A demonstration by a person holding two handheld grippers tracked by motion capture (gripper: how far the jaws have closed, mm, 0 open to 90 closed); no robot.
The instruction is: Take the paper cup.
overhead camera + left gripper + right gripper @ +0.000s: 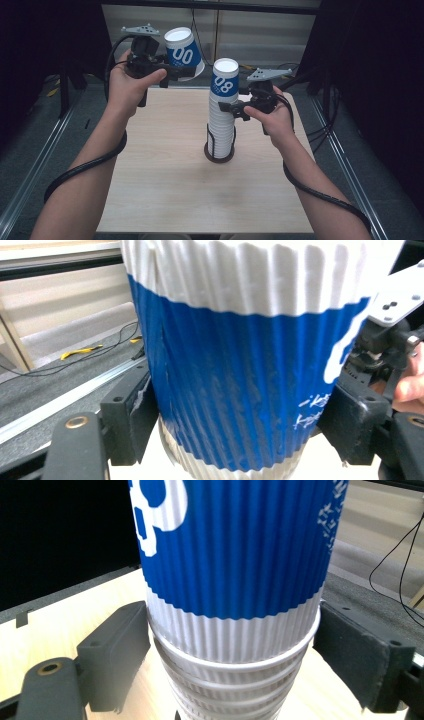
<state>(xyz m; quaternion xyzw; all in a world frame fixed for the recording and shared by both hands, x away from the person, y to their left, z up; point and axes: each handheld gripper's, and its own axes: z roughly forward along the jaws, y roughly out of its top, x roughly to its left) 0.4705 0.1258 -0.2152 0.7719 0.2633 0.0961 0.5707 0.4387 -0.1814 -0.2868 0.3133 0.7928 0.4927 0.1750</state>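
High view: we had the left hand-held gripper (172,72) pinching one blue-and-white paper cup (183,52), upside down and tilted, held off the bench (165,200) up and left of the stack (222,120). Left gripper view had both pads (131,412) against the cup's ribbed wall. Right hand-held gripper (231,109) bracketed the stack just under the top cup (224,77); left pad touching, right pad (357,652) looked just clear, so we judged it steadying the stack, not clamping. Stack stood upright in a dark ring base (219,156) mid-bench.
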